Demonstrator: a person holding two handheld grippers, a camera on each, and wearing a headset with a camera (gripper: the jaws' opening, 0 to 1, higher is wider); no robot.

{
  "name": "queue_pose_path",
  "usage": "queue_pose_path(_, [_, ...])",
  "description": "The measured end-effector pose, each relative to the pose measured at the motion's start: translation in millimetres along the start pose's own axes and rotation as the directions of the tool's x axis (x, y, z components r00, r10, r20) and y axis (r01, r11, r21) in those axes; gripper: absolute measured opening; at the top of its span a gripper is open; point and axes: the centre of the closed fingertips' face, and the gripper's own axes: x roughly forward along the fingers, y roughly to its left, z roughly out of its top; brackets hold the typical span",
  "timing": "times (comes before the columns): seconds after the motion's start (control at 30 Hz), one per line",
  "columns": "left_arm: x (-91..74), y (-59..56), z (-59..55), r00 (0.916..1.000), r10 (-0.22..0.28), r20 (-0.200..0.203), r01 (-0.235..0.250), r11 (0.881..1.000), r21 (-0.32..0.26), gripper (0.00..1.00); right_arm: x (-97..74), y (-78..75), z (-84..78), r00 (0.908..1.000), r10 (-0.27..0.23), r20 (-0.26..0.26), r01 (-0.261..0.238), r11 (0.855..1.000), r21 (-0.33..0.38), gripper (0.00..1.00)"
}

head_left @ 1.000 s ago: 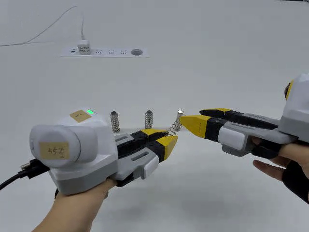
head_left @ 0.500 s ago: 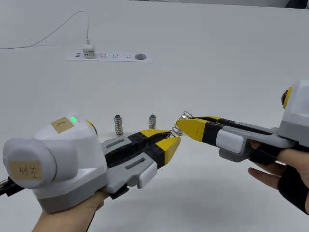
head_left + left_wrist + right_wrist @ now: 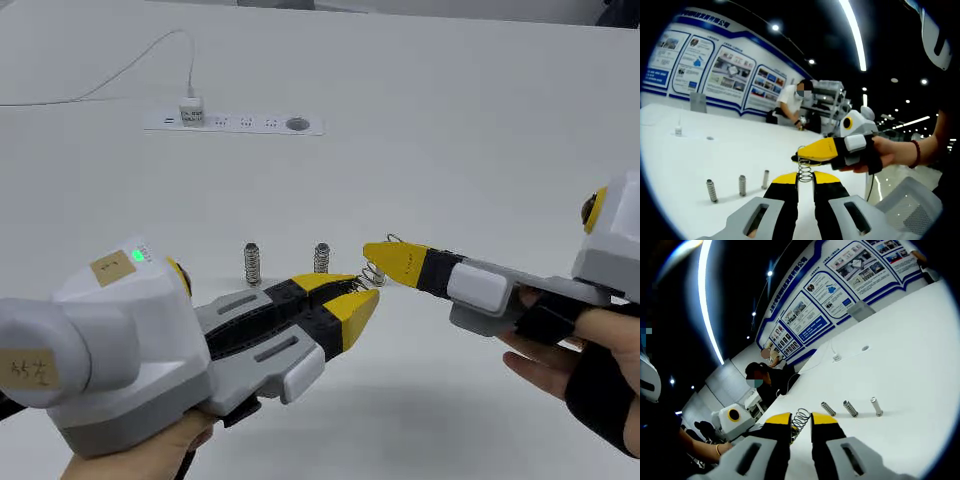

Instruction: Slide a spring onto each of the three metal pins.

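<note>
**Spring held at both ends, third pin bare**

The white table (image 3: 480, 120) carries all the work. Your left gripper (image 3: 352, 298) comes in from the lower left of the head view and your right gripper (image 3: 378, 252) from the right. Their yellow tips meet nose to nose above the table, just right of the pin row.

Left fingers: closed on the lower end of the loose spring (image 3: 373, 272). In the left gripper view you see the coil standing upright between the two tips.

Right fingers: closed on the upper end of the same spring. In the head view a loop of wire shows just above the right tip. In the right gripper view the coil lies tilted in the gap at the tips.

A power strip (image 3: 235, 124) lies on the table well behind the pins, with a white plug (image 3: 190, 108) near its left end.

Three pins stand upright in one row:
- The first pin (image 3: 252, 263) wears a spring.
- The second pin (image 3: 321, 257) wears a spring.
- The third pin (image 3: 876, 406) is bare. In the left gripper view it stands just left of the held spring.

The loose spring hangs between your two grippers, above the table and apart from the third pin.
</note>
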Motion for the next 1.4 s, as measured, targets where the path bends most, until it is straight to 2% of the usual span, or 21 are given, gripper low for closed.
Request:
queue_pose_path(0.17, [-1.8,-0.6,3.8,1.0000,-0.004,0.009,0.003,1.000,0.012,0.10,0.8,6.8,2.0,0.9992,0.038,0.009,-0.038,0.999,0.035,0.13])
queue_pose_path(0.3, [-2.5,0.0,5.5,1.0000,0.004,-0.005,-0.004,0.999,0.048,0.10,2.1,10.7,2.2,0.9983,0.058,0.009,-0.058,0.998,0.031,0.12])
queue_pose_path(0.47, [-5.2,1.1,1.4,0.9972,0.038,-0.064,-0.030,0.993,0.116,0.10,5.8,15.6,-2.4,0.9976,0.065,-0.022,-0.066,0.997,-0.035,0.12])
queue_pose_path(0.57, [-7.2,4.1,-1.6,0.9916,0.070,-0.109,-0.048,0.980,0.193,0.11,8.1,15.6,-6.1,0.9975,0.057,-0.041,-0.060,0.995,-0.076,0.11])
queue_pose_path(0.73, [-9.0,5.0,-4.7,0.9859,0.090,-0.141,-0.058,0.974,0.220,0.11,11.4,13.7,-12.2,0.9969,0.032,-0.072,-0.043,0.985,-0.165,0.11])
queue_pose_path(0.8, [-10.3,5.6,-6.2,0.9839,0.096,-0.150,-0.058,0.969,0.241,0.11,12.8,15.6,-13.1,0.9968,0.034,-0.072,-0.046,0.984,-0.174,0.11])
queue_pose_path(1.03, [-13.7,11.0,-11.6,0.9777,0.117,-0.175,-0.073,0.968,0.239,0.14,14.3,12.0,-11.4,0.9970,0.025,-0.073,-0.040,0.977,-0.210,0.11])
queue_pose_path(1.2, [-18.2,18.0,-17.3,0.9689,0.143,-0.202,-0.091,0.965,0.246,0.18,14.3,6.7,-5.8,0.9980,-0.001,-0.063,-0.016,0.966,-0.257,0.11])
queue_pose_path(1.4, [-21.5,24.1,-18.2,0.9655,0.166,-0.200,-0.118,0.965,0.234,0.25,13.7,-1.5,1.3,0.9984,-0.032,-0.048,0.016,0.953,-0.302,0.11])
